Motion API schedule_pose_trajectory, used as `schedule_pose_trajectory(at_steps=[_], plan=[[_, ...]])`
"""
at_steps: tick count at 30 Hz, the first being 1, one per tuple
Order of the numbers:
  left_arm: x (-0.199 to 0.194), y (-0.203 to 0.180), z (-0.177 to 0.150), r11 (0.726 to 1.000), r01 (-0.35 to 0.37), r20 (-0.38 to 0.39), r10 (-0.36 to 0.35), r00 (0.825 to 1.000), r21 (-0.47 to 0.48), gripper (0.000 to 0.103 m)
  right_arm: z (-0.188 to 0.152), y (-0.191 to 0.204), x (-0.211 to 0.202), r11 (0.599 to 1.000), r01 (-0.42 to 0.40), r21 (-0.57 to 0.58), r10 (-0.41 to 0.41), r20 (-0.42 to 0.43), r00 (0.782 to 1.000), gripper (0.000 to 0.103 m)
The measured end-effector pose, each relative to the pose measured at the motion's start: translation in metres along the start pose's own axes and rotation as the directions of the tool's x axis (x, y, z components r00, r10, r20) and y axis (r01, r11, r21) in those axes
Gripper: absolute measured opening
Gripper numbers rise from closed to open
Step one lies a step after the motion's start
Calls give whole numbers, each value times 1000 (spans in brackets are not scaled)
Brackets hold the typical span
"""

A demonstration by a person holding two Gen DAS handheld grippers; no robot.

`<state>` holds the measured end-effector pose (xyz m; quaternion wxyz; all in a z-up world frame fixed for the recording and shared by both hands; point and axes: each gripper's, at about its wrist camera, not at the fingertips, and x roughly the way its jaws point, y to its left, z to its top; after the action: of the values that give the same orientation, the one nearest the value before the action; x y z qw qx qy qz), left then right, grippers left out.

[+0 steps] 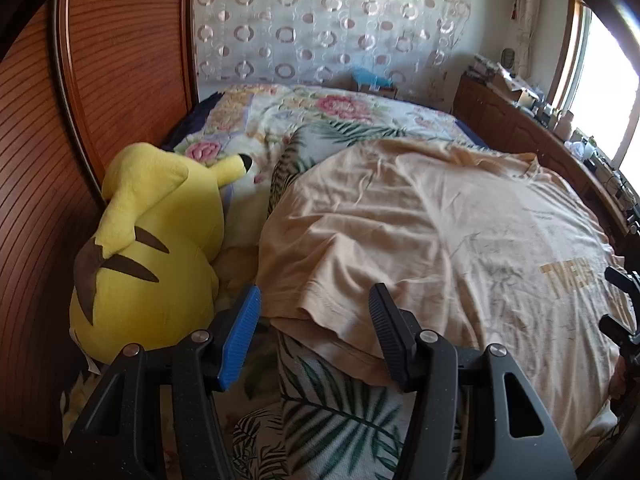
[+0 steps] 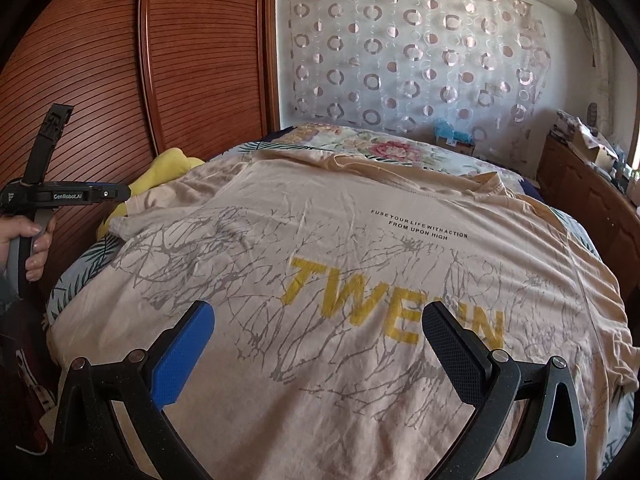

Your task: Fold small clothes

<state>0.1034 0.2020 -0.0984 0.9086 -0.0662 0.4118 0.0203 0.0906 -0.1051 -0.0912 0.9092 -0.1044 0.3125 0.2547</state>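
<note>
A peach T-shirt (image 2: 340, 240) with yellow letters and grey branch print lies spread flat on the bed. It also shows in the left wrist view (image 1: 440, 220). My left gripper (image 1: 314, 300) is open and empty, its fingers on either side of the shirt's left sleeve hem (image 1: 320, 316), just above it. My right gripper (image 2: 316, 320) is open wide and empty, hovering over the shirt's lower front near the yellow letters. The left gripper, held in a hand, also shows in the right wrist view (image 2: 120, 194) at the left.
A yellow plush toy (image 1: 152, 248) lies left of the shirt against a wooden wardrobe (image 1: 100, 80). The bed has a floral and leaf-print cover (image 1: 340, 420). A wooden cabinet (image 1: 520, 128) with clutter stands along the right by a window.
</note>
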Motion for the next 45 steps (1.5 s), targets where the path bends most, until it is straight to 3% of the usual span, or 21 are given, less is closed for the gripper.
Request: schedule_pose_trajectory(at_steps=[8, 9, 10, 12, 14, 18, 25, 32, 34, 35, 36, 38, 45], plan=[[30, 12, 9, 1000, 7, -75, -7, 997, -4, 56, 1, -2, 4, 1000, -19, 3, 19, -7, 1000, 103], [32, 12, 9, 1000, 14, -82, -13, 997, 2, 45, 1, -2, 4, 1000, -23, 5, 23, -7, 1000, 103], [32, 11, 9, 1000, 31, -78, -30, 997, 6, 42, 1, -2, 6, 1000, -23, 8, 23, -3, 1000, 103], [30, 9, 9, 999, 40, -74, -39, 997, 14, 17, 0, -3, 4, 1000, -26, 17, 26, 3, 1000, 103], [27, 4, 11, 999, 0, -62, 3, 998, 48, 5, -1, -3, 4, 1000, -25, 19, 25, 9, 1000, 103], [13, -7, 17, 995, -17, -15, 18, 1000, 95, 3, -1, -4, 7, 999, -29, 21, 29, 16, 999, 103], [-24, -53, 48, 983, 45, 84, -61, 995, 178, 3, -3, -8, 8, 998, -40, 46, 39, 18, 999, 103], [-57, -125, 67, 945, 138, 134, -184, 974, 295, 3, -4, -14, 8, 997, -51, 66, 50, 17, 999, 103], [-64, -132, 67, 939, 158, 139, -208, 968, 305, 8, -4, -16, 7, 996, -55, 70, 54, 18, 998, 103], [-66, -133, 65, 938, 165, 140, -215, 967, 305, 19, -5, -16, 7, 996, -56, 72, 55, 18, 998, 103], [-67, -132, 64, 938, 166, 141, -217, 966, 303, 35, -4, -16, 7, 996, -58, 73, 56, 17, 998, 103], [-70, -130, 60, 938, 168, 148, -221, 964, 303, 46, -5, -16, 8, 996, -59, 73, 58, 18, 998, 103], [-44, -88, 34, 971, 44, 100, -69, 993, 233, 49, -4, -17, 9, 995, -59, 75, 58, 18, 998, 103]])
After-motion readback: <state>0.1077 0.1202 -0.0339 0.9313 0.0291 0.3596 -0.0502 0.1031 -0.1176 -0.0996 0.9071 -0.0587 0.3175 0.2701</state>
